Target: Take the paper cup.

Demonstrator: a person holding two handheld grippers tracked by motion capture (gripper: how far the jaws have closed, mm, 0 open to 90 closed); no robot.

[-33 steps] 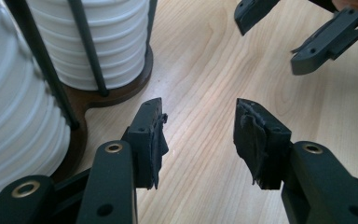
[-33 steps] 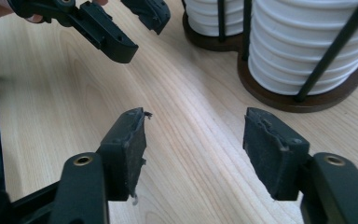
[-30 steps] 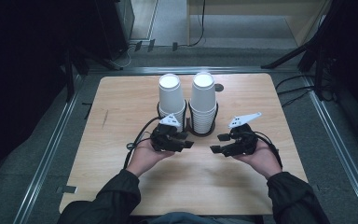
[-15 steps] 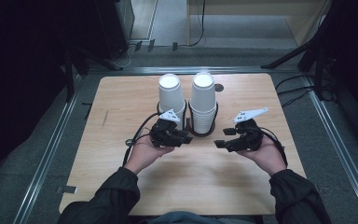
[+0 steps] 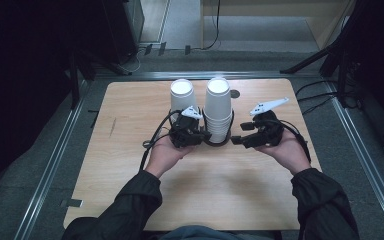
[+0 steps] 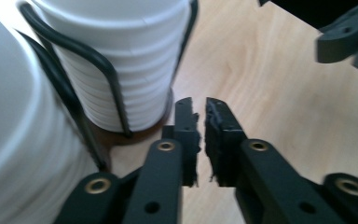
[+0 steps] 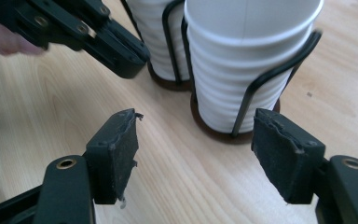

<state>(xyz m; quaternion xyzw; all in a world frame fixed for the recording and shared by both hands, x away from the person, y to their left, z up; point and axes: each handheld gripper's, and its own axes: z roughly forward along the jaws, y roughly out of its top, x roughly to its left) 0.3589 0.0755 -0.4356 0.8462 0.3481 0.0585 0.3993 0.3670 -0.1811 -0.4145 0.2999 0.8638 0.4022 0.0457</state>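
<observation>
Two stacks of white paper cups stand in black wire holders at the back middle of the wooden table [image 5: 130,165]: a left stack [image 5: 182,95] and a taller right stack [image 5: 217,107]. My left gripper [image 5: 206,135] sits low by the holders' bases, pointing right. Its jaws have just been closing and stand shut with nothing between them [image 6: 200,121], beside the ribbed stack [image 6: 121,60]. My right gripper [image 5: 237,140] points left at the same spot. Its jaws have just been opening and stand open and empty [image 7: 198,144], short of the right stack [image 7: 242,70].
A small dark round spot [image 5: 235,93] lies on the table behind the right stack. Metal rails [image 5: 55,165] frame the table on the grey floor, and cables [image 5: 320,95] lie at the right. Bare wood stretches between the person's forearms.
Both hands have moved away from the person, closer to the cup holders. The left jaws have closed and the right jaws have spread apart.
</observation>
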